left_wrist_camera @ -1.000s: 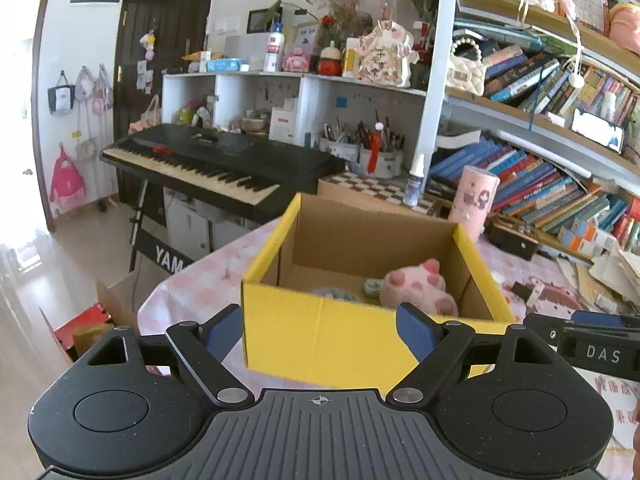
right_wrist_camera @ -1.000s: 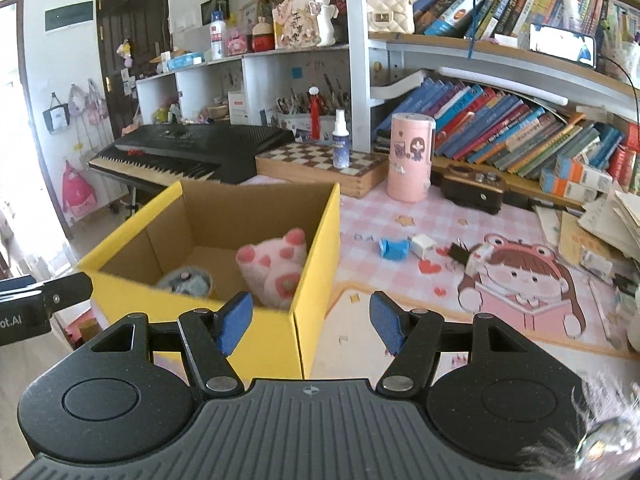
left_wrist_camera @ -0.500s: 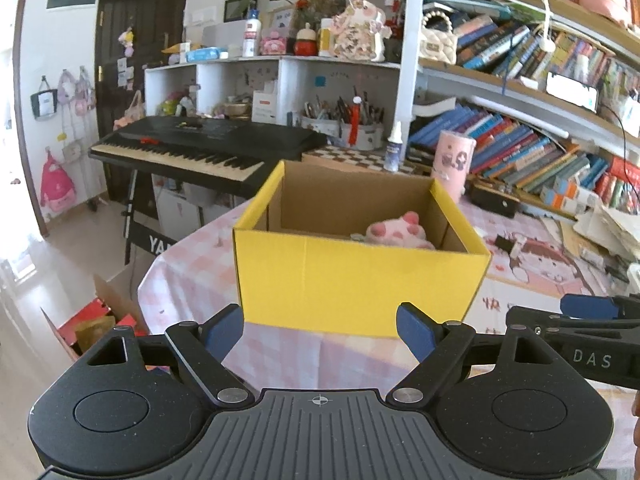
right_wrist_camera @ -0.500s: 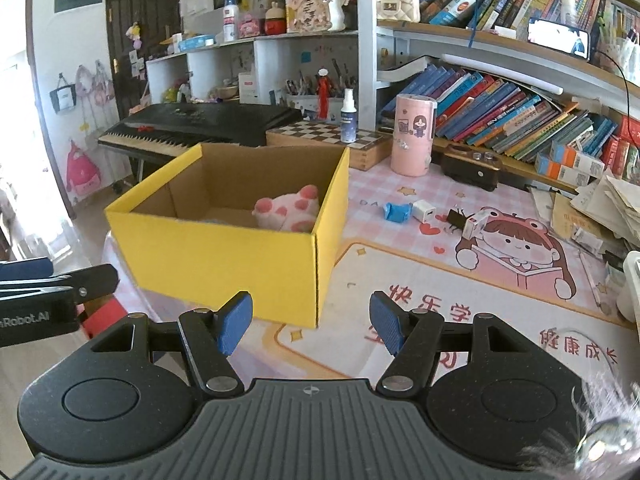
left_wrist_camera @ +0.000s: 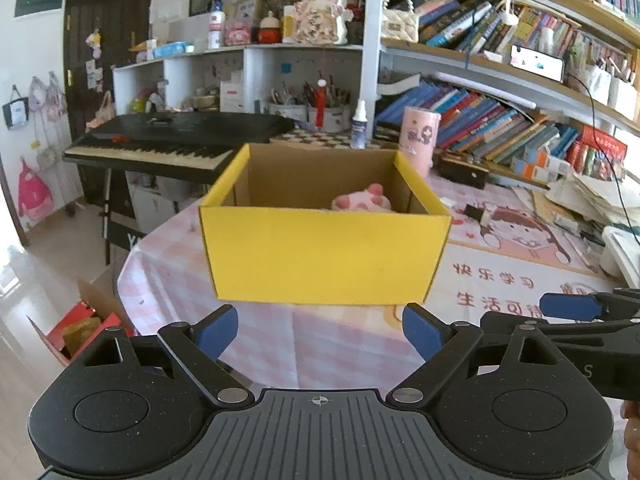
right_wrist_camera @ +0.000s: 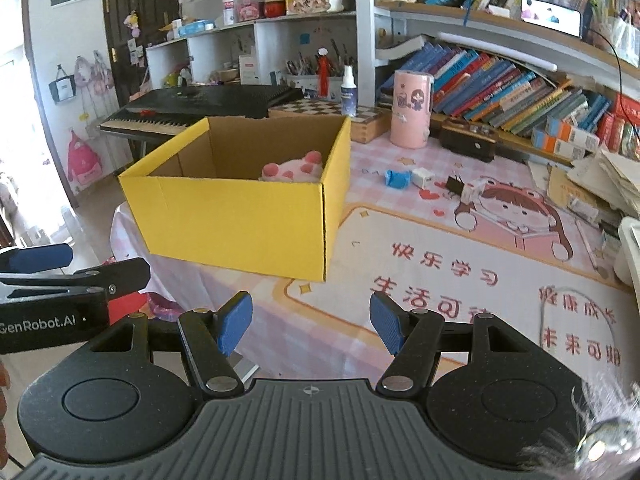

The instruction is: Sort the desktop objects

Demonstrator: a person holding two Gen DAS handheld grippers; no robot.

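Both grippers pulled back from yellow box (left_wrist_camera: 322,254) compared with a second ago; box now smaller in both views, and more tablecloth showing in front of it. Left gripper (left_wrist_camera: 320,326) spread wide, nothing between blue pads (left_wrist_camera: 218,330), hovering low over pink checked tablecloth (left_wrist_camera: 280,344) and facing box front wall squarely. Right gripper (right_wrist_camera: 310,324) likewise spread wide and holding nothing, hovering over desk mat (right_wrist_camera: 440,276) with red characters, near front right corner of box. Box open at top, standing at table's left end, partly on tablecloth and partly on mat. Pink and white plush toy (right_wrist_camera: 292,170) inside box, against right wall, only its top above front edge. Left on table beyond box, to its right: small blue item (right_wrist_camera: 398,179), white cube (right_wrist_camera: 423,177) just beside it, black clip (right_wrist_camera: 454,186) a little further right. Pink cylinder (right_wrist_camera: 412,109) upright behind those, near books (right_wrist_camera: 492,92) on lower shelf. Spray bottle (right_wrist_camera: 348,92) on checkered board behind box. Keyboard (left_wrist_camera: 168,136) off table's far left edge. Right gripper's arm visible at right edge of left view, left gripper's at left edge of right view.
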